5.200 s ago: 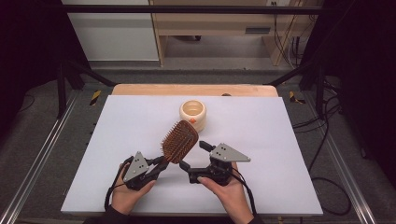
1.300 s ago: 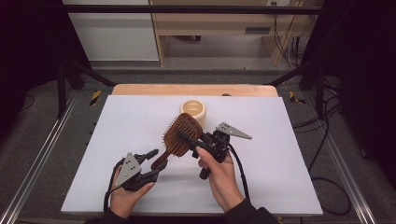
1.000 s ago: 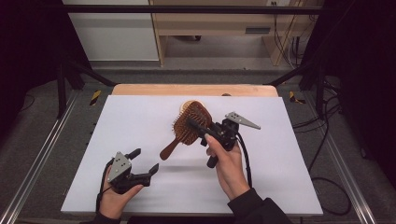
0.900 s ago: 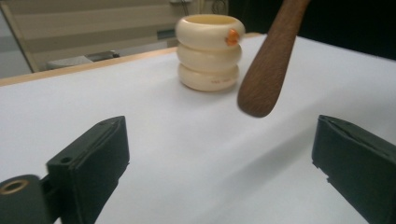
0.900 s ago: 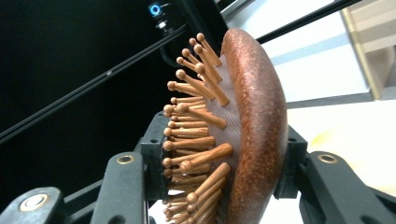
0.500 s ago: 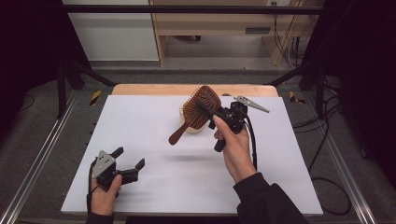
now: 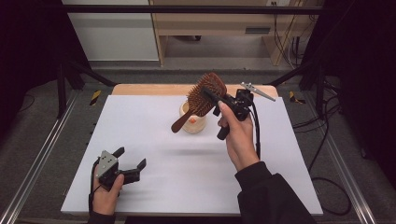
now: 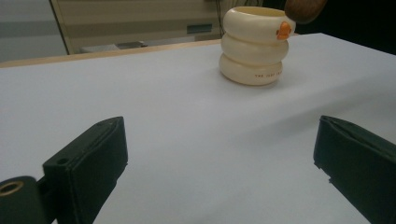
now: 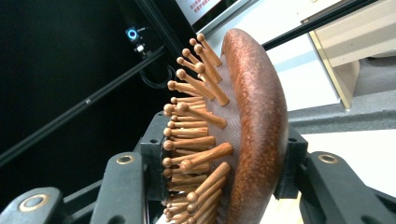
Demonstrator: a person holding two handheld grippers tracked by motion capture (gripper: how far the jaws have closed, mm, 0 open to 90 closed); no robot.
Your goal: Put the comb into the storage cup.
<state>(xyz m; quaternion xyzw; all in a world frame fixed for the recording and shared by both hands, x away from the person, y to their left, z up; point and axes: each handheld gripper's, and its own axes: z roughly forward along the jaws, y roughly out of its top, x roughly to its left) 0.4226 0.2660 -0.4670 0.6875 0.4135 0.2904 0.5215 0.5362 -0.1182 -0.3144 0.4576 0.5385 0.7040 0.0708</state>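
A brown wooden hairbrush (image 7: 204,96) hangs in the air over the far middle of the table, handle slanting down to the left. My right gripper (image 7: 211,95) is shut on its oval head; in the right gripper view the pegs and the curved back of the hairbrush (image 9: 243,126) sit between the two black jaws. Just below the handle tip stands a cream ribbed cup (image 7: 193,120) with an orange mark, which the left gripper view has as the cup (image 8: 254,44) far ahead. My left gripper (image 7: 129,159) rests near the front left corner, open, nothing between its jaws.
A white sheet covers the table (image 7: 154,140), with a wooden strip along its far edge. Metal rails (image 7: 39,154) run down both sides. Beyond the table stand a wooden bench and dark frame bars.
The left gripper let go of the brush handle and drew back to the front left corner. The right gripper lifted the brush up and away, over the cup.
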